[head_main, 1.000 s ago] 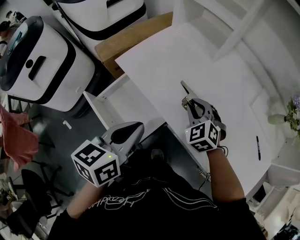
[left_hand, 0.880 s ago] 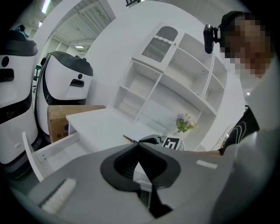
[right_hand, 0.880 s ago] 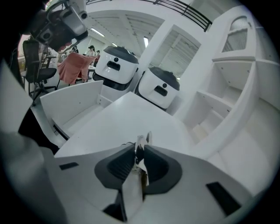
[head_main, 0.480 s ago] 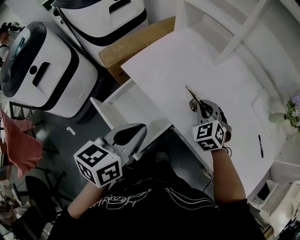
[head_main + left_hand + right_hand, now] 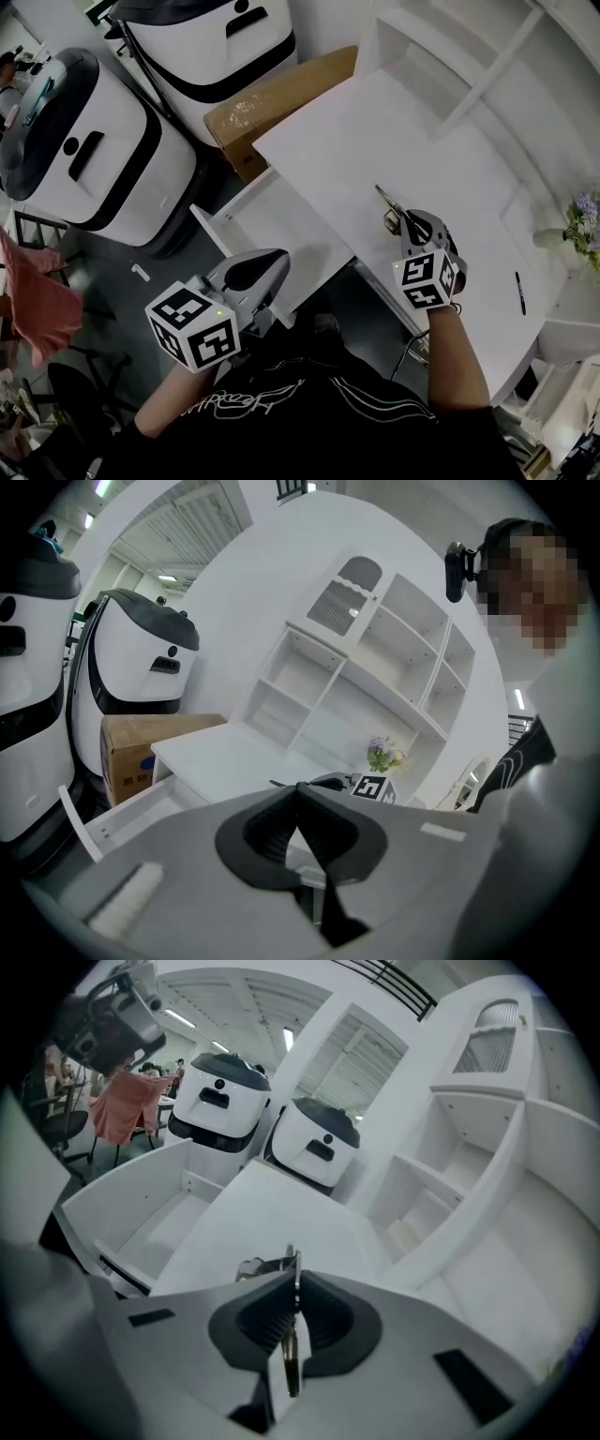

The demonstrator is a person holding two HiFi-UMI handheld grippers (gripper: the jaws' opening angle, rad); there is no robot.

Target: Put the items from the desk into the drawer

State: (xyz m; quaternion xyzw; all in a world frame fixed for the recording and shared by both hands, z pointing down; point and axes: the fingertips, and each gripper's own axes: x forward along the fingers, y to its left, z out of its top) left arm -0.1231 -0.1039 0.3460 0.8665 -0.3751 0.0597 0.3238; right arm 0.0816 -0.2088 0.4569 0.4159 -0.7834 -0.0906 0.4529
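While the open white drawer [image 5: 265, 223] shows only its bare bottom, a thin metal piece [image 5: 385, 199] is held above the worktop [image 5: 356, 131] just right of it, where the right gripper's [image 5: 405, 221] fingers have just clamped it edge-on. The left gripper [image 5: 300, 803] hangs near the drawer's front, fingertips pressed together. Print on the cardboard box [image 5: 272, 98] beyond the drawer is unreadable.

Beyond the right fingers [image 5: 330, 1324] we see a plain white worktop [image 5: 272, 1222]. To the right of them rises a tall white shelf unit [image 5: 469, 1147]. Far behind the fingers stand two big white machines [image 5: 220, 1101] with dark bands, and a brown cardboard box [image 5: 272, 98] stands beside the worktop. The floor [image 5: 141, 272] is dark grey. Long lamps [image 5: 178, 1018] shine on the ceiling.
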